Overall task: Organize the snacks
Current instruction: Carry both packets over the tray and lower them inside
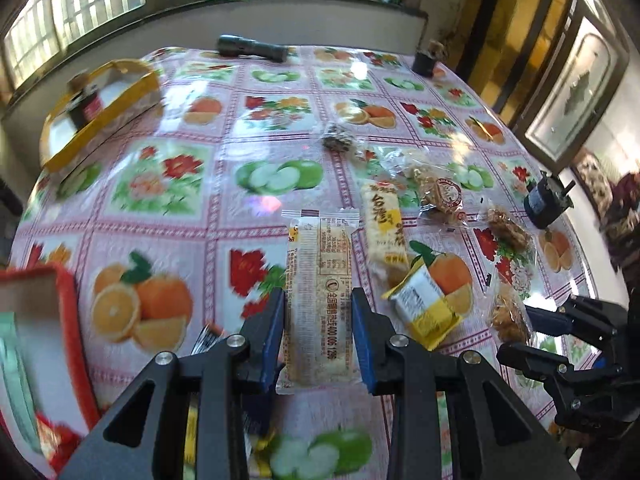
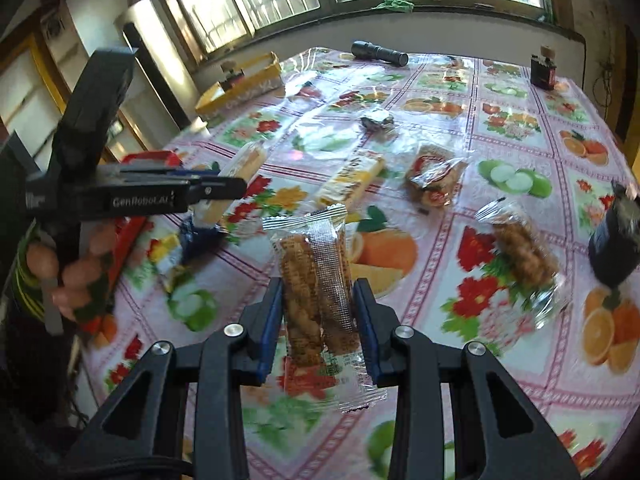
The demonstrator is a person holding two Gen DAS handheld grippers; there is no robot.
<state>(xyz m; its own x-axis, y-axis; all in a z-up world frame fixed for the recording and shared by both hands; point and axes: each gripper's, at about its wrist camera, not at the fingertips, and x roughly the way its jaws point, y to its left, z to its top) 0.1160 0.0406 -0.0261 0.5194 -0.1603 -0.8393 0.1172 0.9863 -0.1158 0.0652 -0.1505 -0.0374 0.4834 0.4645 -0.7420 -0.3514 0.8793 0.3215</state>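
The left tool (image 1: 318,312) was closed on a pale rice cracker packet (image 1: 320,292), its blue pads pressed against both long edges of the wrapper, the packet pointing away toward 12 o'clock above the tabletop (image 1: 224,160). The right tool (image 2: 318,308) gripped a clear packet of brown twisted biscuits (image 2: 316,284) in the same manner, both pads in contact with the wrapper sides.

In the left wrist view, a red box (image 1: 60,320) stood at 9 o'clock with its interior partly visible, and a yellow box (image 1: 104,108) stood at 10 o'clock near the far tabletop edge. Loose snacks lay from 1 to 3 o'clock of the held packet: a yellow-and-white cracker packet (image 1: 386,228) just beside it, a small yellow packet (image 1: 426,304) at 3 o'clock, and a clear bag of round biscuits (image 1: 440,196) farther out. A further clear packet of brown snacks (image 1: 508,228) lay at 2 o'clock. A dark flashlight (image 1: 252,48) lay at 12 o'clock by the window wall.

In the right wrist view, the left tool appeared at 9 o'clock, held in a hand (image 2: 72,268). Whether either held packet touched the tabletop could not be determined.
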